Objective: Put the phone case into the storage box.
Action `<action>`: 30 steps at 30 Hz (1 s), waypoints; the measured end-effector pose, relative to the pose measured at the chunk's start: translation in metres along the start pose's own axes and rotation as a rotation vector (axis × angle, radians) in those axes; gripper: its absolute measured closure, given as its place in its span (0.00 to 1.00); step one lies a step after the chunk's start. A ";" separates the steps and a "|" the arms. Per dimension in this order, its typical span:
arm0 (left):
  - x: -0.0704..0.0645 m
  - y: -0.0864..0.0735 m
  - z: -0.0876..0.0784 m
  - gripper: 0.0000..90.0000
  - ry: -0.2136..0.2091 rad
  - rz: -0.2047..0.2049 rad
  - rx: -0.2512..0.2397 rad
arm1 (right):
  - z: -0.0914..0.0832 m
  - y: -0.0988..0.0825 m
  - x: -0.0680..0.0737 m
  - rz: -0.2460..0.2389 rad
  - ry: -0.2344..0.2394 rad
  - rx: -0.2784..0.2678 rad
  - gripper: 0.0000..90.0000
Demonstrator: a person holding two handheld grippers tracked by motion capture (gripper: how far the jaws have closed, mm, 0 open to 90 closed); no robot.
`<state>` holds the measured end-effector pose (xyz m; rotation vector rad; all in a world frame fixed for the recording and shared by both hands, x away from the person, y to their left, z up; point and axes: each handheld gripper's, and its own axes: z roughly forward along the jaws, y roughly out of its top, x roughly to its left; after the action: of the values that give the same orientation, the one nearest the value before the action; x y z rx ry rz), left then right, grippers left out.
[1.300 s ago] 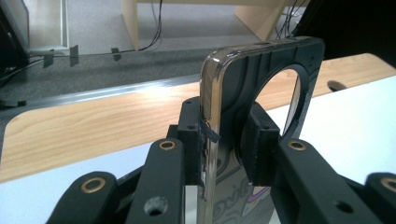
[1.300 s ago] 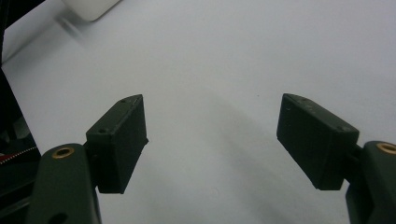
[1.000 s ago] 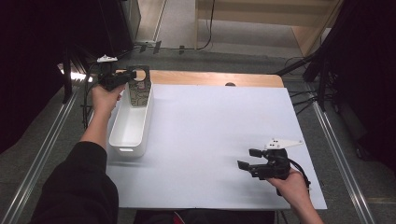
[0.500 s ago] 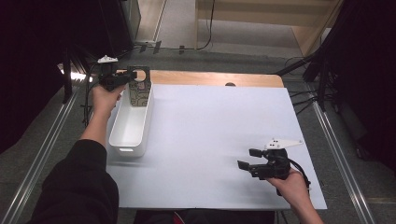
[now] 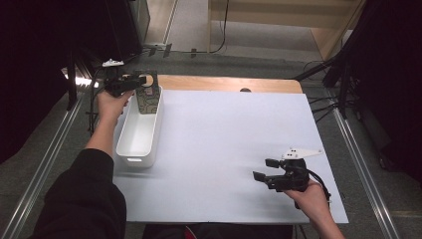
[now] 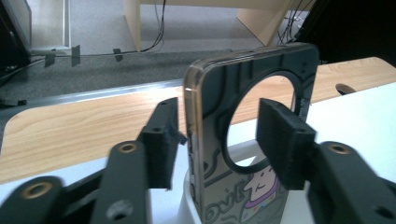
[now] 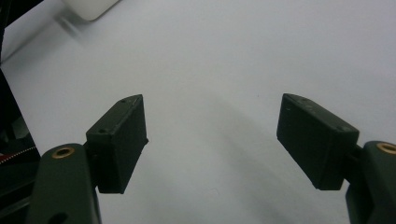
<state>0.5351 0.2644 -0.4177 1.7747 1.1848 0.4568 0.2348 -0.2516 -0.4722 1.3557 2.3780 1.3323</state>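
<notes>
Now the left gripper (image 5: 133,82) hovers at the far end of the bin (image 5: 130,149), its jaws having just been opening; they stand apart on either side of the phone case (image 6: 243,140), with a gap at each pad. That case stands upright against the bin's far wall, its top edge above the rim. Beyond lies the bench (image 5: 224,83), a wooden strip past the white sheet (image 5: 224,134). Well apart, the right gripper (image 5: 264,169) hangs near the sheet's near right corner, jaws spread over bare white, with wide open room between the two.
</notes>
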 end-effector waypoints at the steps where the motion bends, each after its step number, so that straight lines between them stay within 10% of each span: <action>1: 0.001 0.000 0.000 0.47 -0.005 -0.011 0.001 | 0.000 0.000 0.000 0.000 0.000 0.001 0.26; 30: -0.002 0.007 -0.027 0.39 -0.024 -0.043 0.073 | 0.001 0.002 0.000 -0.003 0.002 0.002 0.26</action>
<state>0.5186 0.2753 -0.3980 1.8083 1.2339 0.3703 0.2364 -0.2504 -0.4709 1.3510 2.3830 1.3315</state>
